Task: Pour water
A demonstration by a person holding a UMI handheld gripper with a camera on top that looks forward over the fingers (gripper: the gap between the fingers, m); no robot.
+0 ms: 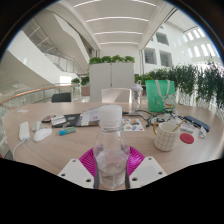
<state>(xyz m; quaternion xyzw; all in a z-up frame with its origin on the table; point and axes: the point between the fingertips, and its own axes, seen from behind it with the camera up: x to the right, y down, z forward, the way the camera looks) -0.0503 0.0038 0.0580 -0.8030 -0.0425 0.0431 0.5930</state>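
A clear, white-capped bottle (111, 146) stands upright, clamped between the fingers (134, 160).

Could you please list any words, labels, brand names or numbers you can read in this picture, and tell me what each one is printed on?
No text can be read here.
The clear bottle, held between the gripper fingers: no readable label.
The green bag beyond it on the table: no print can be made out.
The small items on the table behind the bottle: too small to read.
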